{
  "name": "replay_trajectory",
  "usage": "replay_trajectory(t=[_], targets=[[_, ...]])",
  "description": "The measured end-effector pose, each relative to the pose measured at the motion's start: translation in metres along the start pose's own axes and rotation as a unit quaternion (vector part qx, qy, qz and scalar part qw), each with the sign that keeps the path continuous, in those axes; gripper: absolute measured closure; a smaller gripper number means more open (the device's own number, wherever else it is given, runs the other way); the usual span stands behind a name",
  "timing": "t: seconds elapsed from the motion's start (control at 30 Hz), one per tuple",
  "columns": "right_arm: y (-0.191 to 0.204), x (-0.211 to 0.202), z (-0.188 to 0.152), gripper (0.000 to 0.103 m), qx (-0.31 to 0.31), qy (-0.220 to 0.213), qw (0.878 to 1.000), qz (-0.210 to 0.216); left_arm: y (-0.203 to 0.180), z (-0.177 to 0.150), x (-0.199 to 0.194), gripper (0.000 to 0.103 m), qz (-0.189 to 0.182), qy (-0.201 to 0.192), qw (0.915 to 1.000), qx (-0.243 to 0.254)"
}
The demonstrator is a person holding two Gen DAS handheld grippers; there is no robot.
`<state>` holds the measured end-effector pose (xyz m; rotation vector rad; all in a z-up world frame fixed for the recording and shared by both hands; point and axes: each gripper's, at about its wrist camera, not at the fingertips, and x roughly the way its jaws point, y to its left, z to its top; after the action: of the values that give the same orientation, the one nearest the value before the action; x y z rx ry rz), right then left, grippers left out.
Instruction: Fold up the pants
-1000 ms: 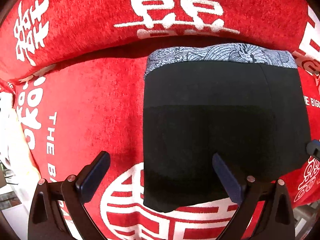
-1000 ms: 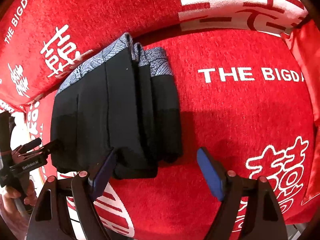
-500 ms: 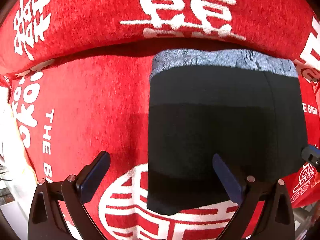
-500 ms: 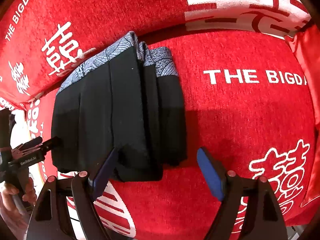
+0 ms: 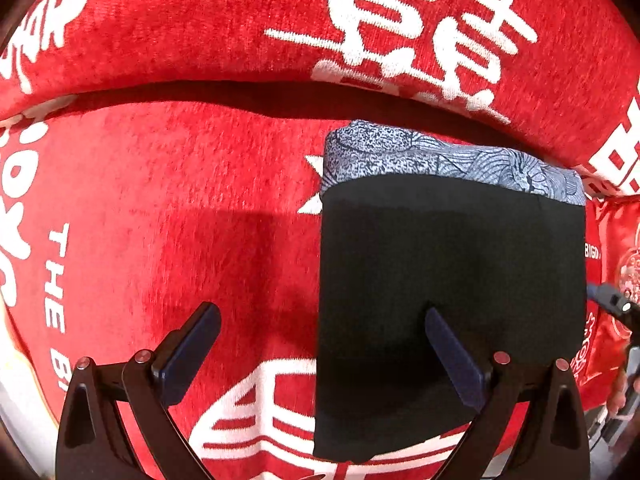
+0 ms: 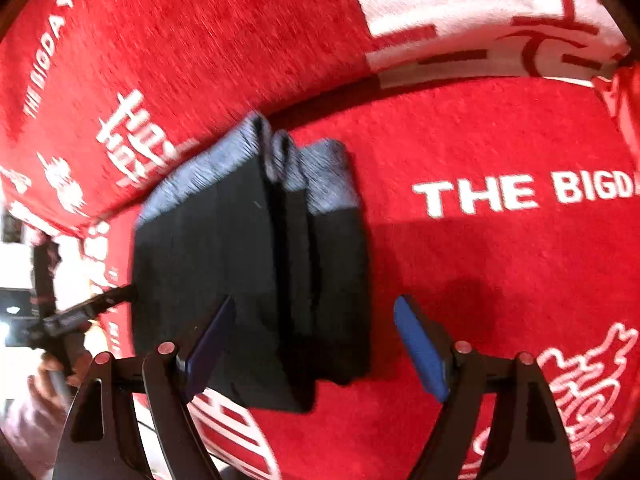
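Observation:
The black pants [image 5: 448, 280] with a grey patterned waistband [image 5: 440, 156] lie folded into a flat stack on the red sofa seat. In the right wrist view the pants [image 6: 248, 264] show several layered folds. My left gripper [image 5: 320, 344] is open and empty above the stack's left edge, its right finger over the black cloth. My right gripper [image 6: 316, 344] is open and empty above the stack's near right corner. The right gripper's tip shows at the left view's right edge [image 5: 612, 300]; the left gripper shows at the right view's left edge [image 6: 80, 312].
The red sofa seat [image 5: 200, 220] carries white lettering and symbols. The red backrest cushion [image 5: 240, 32] rises just behind the waistband. A red satin cushion [image 6: 624, 100] lies at the far right. A hand [image 6: 44, 376] holds the left gripper.
Both grippers stay open. The left view has shifted so the pants sit further right in it. The right view moved quickly and is blurred; the pants lie in the same place.

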<state>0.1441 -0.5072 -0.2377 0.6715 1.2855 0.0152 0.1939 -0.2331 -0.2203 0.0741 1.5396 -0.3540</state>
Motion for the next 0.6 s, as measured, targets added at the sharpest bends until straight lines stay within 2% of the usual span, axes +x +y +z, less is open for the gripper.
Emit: replay_trajectory(t=[0.07,0.1,0.13,0.17,0.2,0.23,0.37,0.5,0.6], targets=[[0.007,0.0,0.006,0.019,-0.016,-0.006,1.0,0.024,0.002,0.005,0.003,0.001,-0.001,-0.001,1.0,0.003],[0.011,0.003,0.01,0.024,-0.023,-0.005,0.999,0.026,0.003,0.007,0.004,0.001,-0.004,-0.002,1.0,0.003],[0.015,0.01,0.015,0.042,-0.028,0.005,0.999,0.023,0.004,0.009,0.006,0.001,-0.007,-0.002,1.0,0.002],[0.016,0.018,0.018,0.055,-0.028,0.019,0.999,0.02,0.005,0.011,0.008,0.001,-0.012,0.0,0.9999,-0.002],[0.016,0.027,0.02,0.083,-0.025,0.038,0.999,0.016,0.006,0.013,0.011,0.001,-0.014,0.002,0.9999,-0.006],[0.017,0.035,0.021,0.088,-0.024,0.051,0.998,0.011,0.006,0.014,0.011,0.001,-0.015,0.003,0.9998,-0.009],[0.023,0.022,0.014,0.094,-0.047,0.035,0.998,0.007,-0.002,0.01,0.012,0.001,-0.002,-0.006,0.9998,0.016],[0.008,0.03,0.002,0.095,-0.033,0.051,0.998,-0.011,-0.009,0.01,0.019,0.001,-0.006,-0.001,0.9998,0.021],[0.003,0.023,0.002,0.094,-0.015,0.04,0.999,0.008,-0.004,0.013,0.016,0.001,-0.008,0.002,0.9998,0.015]])
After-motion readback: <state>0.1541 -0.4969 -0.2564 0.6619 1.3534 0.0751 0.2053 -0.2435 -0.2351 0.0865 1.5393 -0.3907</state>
